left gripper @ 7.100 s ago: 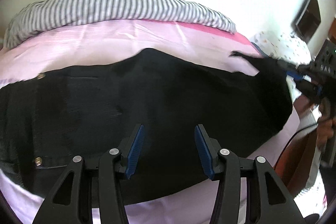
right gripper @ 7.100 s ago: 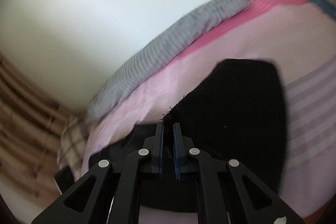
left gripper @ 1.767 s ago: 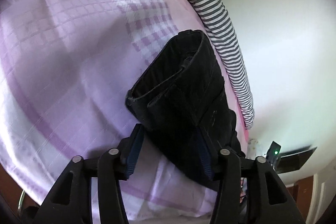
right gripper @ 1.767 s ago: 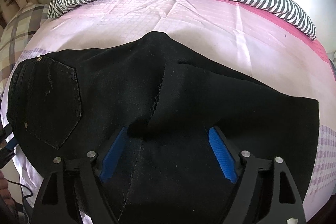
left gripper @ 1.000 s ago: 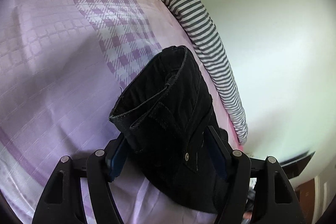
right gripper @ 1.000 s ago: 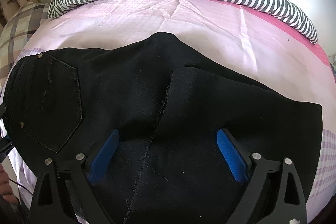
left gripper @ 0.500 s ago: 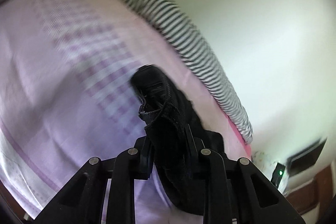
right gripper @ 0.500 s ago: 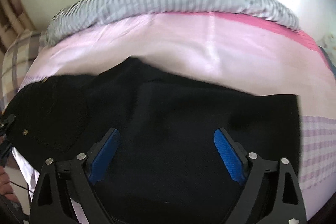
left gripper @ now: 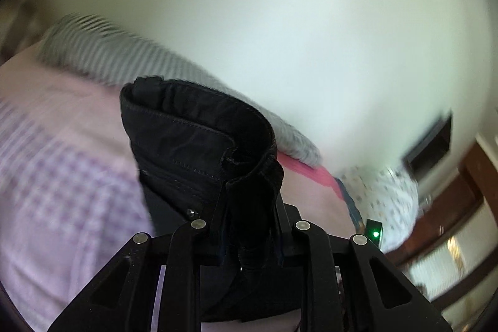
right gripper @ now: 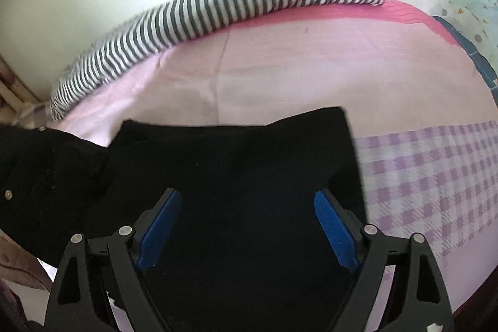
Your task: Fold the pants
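No text, label, brand, number or sign can be read in either view. Nothing legible is carried by the black pants (left gripper: 199,142), and the small device with a green light (left gripper: 374,231) to their right is too blurred for any marking to be made out.

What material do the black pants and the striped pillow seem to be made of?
The black pants look like denim or heavy cotton twill with a matte finish: visible stitched seams, a thick waistband and metal rivets. The striped pillow seems covered in a thin woven cotton, matte, with soft creases; its filling cannot be seen.
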Motion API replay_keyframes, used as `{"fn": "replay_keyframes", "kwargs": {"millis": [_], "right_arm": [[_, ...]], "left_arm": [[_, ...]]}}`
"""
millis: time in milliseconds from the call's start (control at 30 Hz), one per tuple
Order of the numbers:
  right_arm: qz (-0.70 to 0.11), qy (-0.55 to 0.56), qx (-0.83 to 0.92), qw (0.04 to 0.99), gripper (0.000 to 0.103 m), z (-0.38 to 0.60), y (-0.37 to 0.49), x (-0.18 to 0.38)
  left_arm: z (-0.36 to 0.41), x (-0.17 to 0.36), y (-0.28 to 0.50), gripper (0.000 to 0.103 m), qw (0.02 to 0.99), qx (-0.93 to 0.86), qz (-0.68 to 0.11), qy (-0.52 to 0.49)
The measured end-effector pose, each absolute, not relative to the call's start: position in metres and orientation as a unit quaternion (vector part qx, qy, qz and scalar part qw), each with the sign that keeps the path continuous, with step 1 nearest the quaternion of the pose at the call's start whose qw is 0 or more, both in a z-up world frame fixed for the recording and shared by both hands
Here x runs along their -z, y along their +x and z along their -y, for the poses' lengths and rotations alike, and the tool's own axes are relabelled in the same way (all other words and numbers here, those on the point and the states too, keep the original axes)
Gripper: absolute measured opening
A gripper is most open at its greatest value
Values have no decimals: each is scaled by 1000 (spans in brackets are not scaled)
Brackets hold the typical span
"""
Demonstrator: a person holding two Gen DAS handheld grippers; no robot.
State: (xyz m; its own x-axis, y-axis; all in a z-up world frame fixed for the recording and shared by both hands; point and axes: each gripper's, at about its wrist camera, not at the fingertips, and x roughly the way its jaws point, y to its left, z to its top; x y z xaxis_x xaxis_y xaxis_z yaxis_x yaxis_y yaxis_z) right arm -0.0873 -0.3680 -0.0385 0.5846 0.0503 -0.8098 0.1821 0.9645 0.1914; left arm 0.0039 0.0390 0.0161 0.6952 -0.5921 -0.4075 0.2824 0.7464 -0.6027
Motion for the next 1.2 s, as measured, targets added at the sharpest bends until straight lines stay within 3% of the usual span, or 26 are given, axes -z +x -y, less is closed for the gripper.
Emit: {"fn": "replay_keyframes", "kwargs": {"millis": [267,567,833,1000,1133,1200], "right_arm": [[-425,187,73,883,86,435,-130,29],[-424,256,126,860,86,507,-179,51],[-423,276,133,853,86,520,-194,57],[-421,274,131,855,86,516,-193,54],[-412,269,132,861,86,512,-197,45],[-408,267,126,864,86,509,-196,40]], "left_arm": [[97,-31,25,22,857,343,-335,-189],[231,29,18,22,819,398,-408,-68],[279,73,1,24,810,384,-443,30],[285,70,-5,47,793,404,-455,35],[264,51,-14,54,795,423,-435,24],[245,41,-18,65,803,425,-417,19]]}}
